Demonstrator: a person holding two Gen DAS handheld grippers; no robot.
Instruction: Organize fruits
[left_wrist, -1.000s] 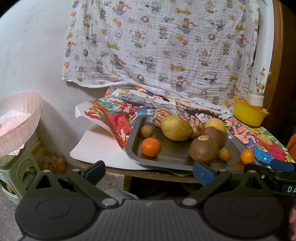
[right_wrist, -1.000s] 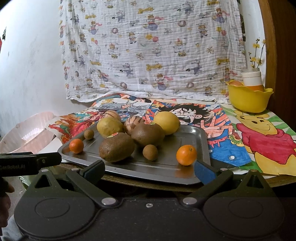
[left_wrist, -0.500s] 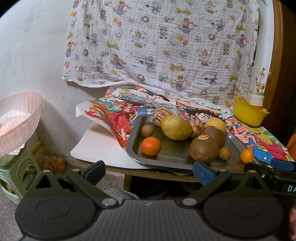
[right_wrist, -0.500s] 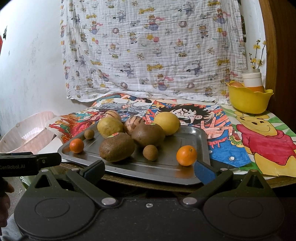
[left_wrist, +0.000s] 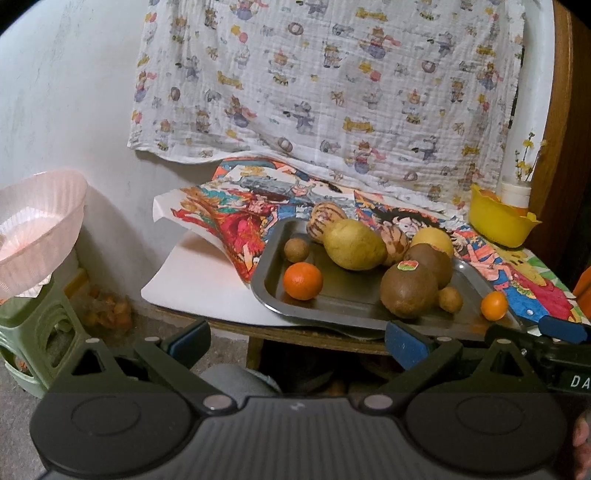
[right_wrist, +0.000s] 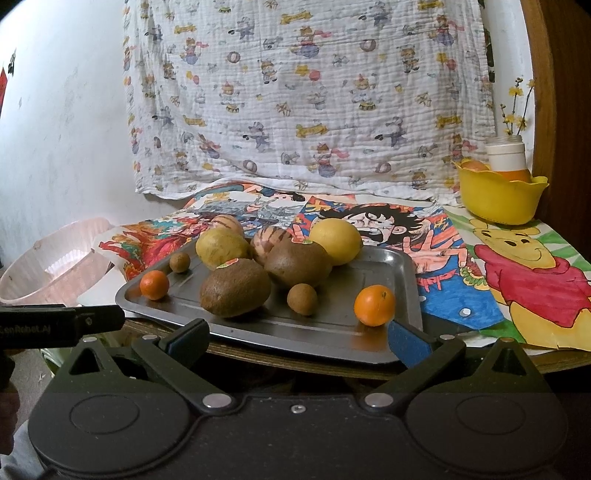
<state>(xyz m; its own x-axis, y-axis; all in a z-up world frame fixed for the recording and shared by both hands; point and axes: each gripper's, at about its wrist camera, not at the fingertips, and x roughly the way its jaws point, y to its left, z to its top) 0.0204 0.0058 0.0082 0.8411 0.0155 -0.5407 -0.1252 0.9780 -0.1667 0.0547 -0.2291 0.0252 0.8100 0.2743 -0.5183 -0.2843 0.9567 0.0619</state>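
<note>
A grey metal tray (right_wrist: 399, 266) (left_wrist: 269, 266) sits on the table and carries several fruits. Two oranges lie on it, one at the left (right_wrist: 154, 284) (left_wrist: 303, 280) and one at the right (right_wrist: 374, 305) (left_wrist: 494, 305). Two brown kiwis (right_wrist: 235, 287) (left_wrist: 408, 288) with stickers sit mid-tray, with yellow lemons (right_wrist: 335, 240) (left_wrist: 354, 244) and striped fruits behind. My left gripper (left_wrist: 295, 338) is open, low before the table edge. My right gripper (right_wrist: 297, 338) is open too, just short of the tray's near rim, empty.
A yellow bowl (right_wrist: 500, 197) (left_wrist: 498, 221) with a jar stands at the table's back right. A pink basket (left_wrist: 35, 229) (right_wrist: 55, 266) rests on a green stool (left_wrist: 33, 332) left of the table. Cartoon posters cover the table, and a printed cloth hangs on the wall.
</note>
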